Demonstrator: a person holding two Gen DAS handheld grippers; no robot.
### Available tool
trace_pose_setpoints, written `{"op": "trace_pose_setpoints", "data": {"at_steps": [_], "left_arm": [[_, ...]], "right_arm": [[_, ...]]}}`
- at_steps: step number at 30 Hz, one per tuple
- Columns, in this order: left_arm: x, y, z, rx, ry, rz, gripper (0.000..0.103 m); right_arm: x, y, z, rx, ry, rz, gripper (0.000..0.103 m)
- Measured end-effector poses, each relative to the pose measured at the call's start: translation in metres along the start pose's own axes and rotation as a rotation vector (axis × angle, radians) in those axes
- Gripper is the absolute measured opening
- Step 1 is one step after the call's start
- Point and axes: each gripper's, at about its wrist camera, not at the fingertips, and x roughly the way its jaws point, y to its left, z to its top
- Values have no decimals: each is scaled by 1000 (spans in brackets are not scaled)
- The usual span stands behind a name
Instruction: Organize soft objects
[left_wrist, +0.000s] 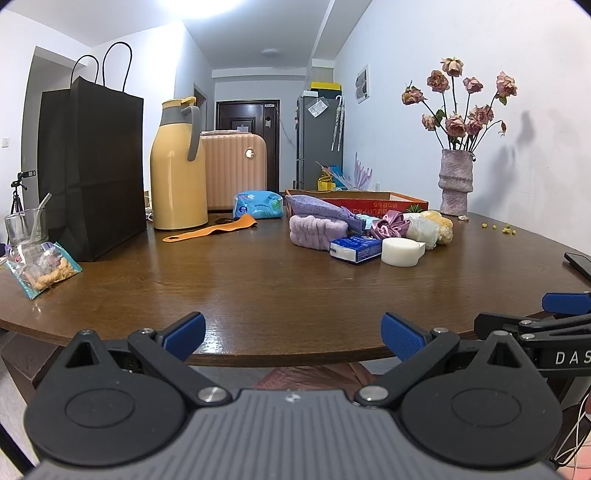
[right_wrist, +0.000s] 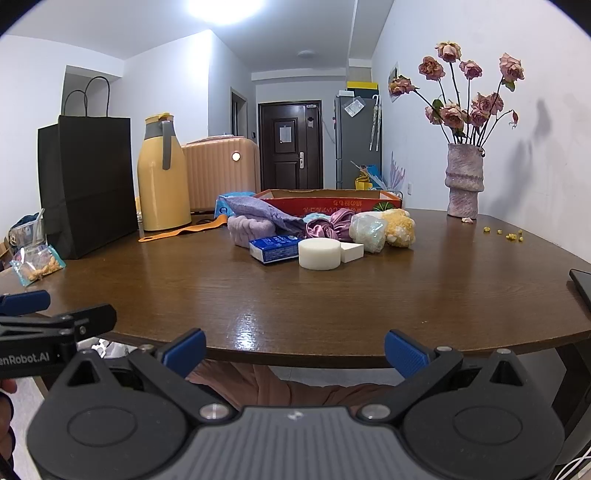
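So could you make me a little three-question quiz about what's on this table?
1. True or false: the left gripper is holding the round white sponge.
2. What stands nearest the black paper bag: A) vase of dried roses, B) yellow thermos jug, C) red cardboard tray?
3. What colour is the small tissue pack beside the sponge?

Key: 1. False, both grippers, right gripper too, are open and empty. 2. B. 3. Blue and white.

Dark brown wood-grain table (right_wrist: 332, 295); black paper bag (left_wrist: 92, 166); yellow flask (left_wrist: 179, 173), grey handle; lilac headband (left_wrist: 314, 230); white round sponge (right_wrist: 319, 253); red-orange box (right_wrist: 332, 201); dusty-pink roses (right_wrist: 469, 96).
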Motion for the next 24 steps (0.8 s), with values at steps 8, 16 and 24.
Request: {"op": "trace_pose_setpoints", "data": {"at_steps": [8,16,24], "left_arm": [[3,5,0,-12,6,1,103],[16,8,-3,0,55,-1,103],[59,13,30,-9,66,-26,103]], "right_arm": [[0,0,0,0,-7,1,103],[15,-3,-6,28,14,20,103],[54,-23,16,112,31,7,103]]}}
